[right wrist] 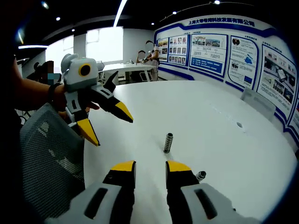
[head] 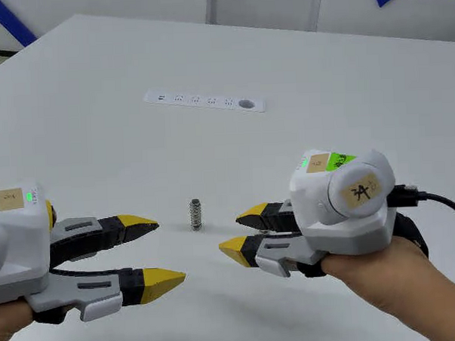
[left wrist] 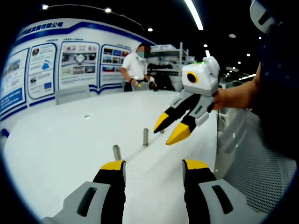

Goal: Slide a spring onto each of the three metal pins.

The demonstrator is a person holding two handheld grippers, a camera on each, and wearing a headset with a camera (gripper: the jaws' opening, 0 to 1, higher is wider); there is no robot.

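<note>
Spring seated on its pin, upright on the table
We hold left gripper and right gripper either side, jaws spread, empty; power strip well beyond

Bright, even light over the white table in the head view. Crisp focus throughout, a little washed out toward 12 o'clock, with only a faint soft shadow under the right gripper at 5 o'clock.

Over to the left gripper view: dim ceiling, glaring light strip at 1 o'clock, wall posters bowed by the lens at 10 o'clock.

Right gripper view now: another hot strip at 11 o'clock, blown-out window at 10, more posters curving at 2.
</note>
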